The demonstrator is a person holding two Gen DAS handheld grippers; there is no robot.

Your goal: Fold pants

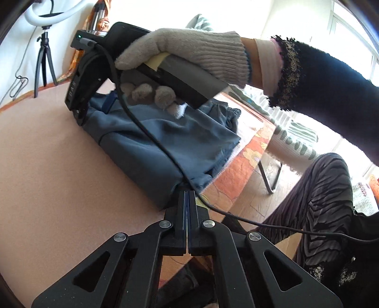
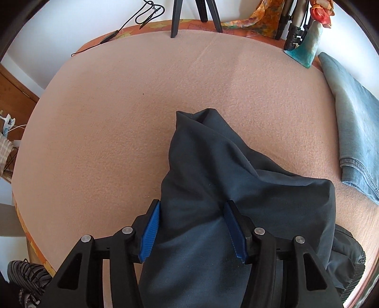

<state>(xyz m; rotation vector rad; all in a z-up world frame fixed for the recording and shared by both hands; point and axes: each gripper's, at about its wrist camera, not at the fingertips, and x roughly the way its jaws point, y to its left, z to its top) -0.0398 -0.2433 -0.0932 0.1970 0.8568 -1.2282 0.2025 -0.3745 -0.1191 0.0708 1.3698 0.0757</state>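
Dark blue-grey pants [image 1: 161, 142] lie bunched and partly folded on the pink blanket-covered table [image 1: 47, 165]. My left gripper [image 1: 187, 192] is shut at the near corner of the pants, pinching their edge. My right gripper [image 2: 193, 220] is open, its blue pads [image 2: 150, 232] on either side of a raised fold of the pants [image 2: 213, 177]. In the left wrist view the right gripper [image 1: 79, 113] shows held by a gloved hand [image 1: 189, 49], its tip down on the far end of the pants.
Folded light blue jeans [image 2: 355, 123] lie at the table's right side. A tripod [image 2: 196, 14], a cable [image 2: 113, 35] and a teal vase [image 2: 305, 49] stand at the far edge. The table's floral edge [image 1: 248, 161], a chair and the person's legs [image 1: 319, 213] are to the right.
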